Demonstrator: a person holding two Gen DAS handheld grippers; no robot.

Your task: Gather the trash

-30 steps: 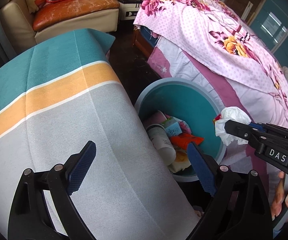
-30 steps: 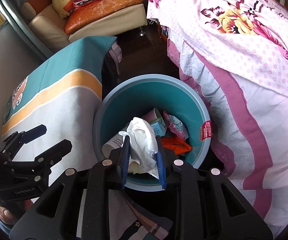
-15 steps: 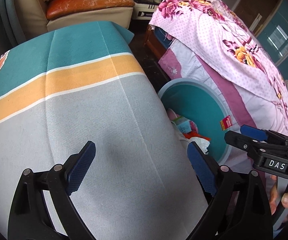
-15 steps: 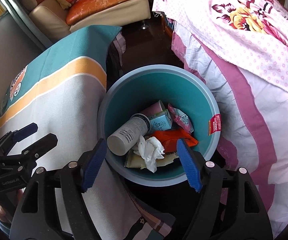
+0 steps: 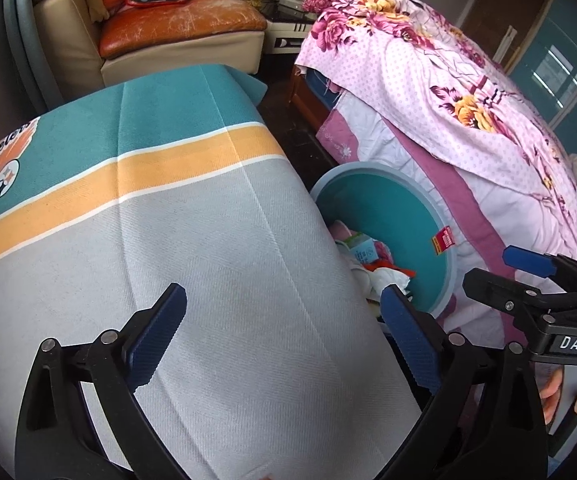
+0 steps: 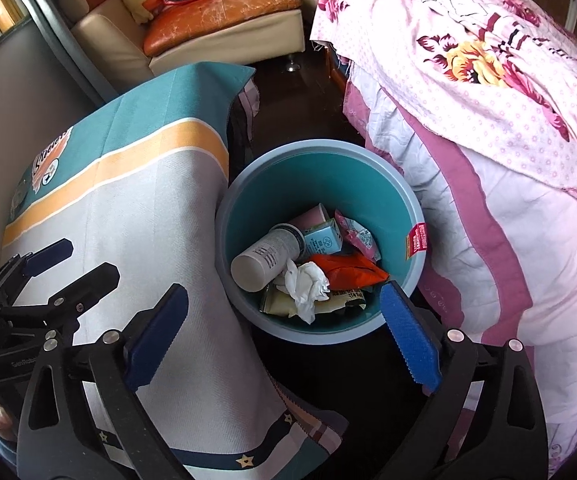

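Both tongs, left and right, gape empty; striped cloth beside teal bin, floral bed opposite

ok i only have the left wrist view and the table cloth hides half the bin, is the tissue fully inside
Observer: Yes. The right wrist view shows the crumpled white tissue lying inside the bin, on top of the other trash.
Operator: whats on the side i cant see
Observer: A white bottle lying on its side, touching the tissue.
Operator: right gripper holding anything
Observer: No. The right gripper has its jaws wide open with nothing between them.
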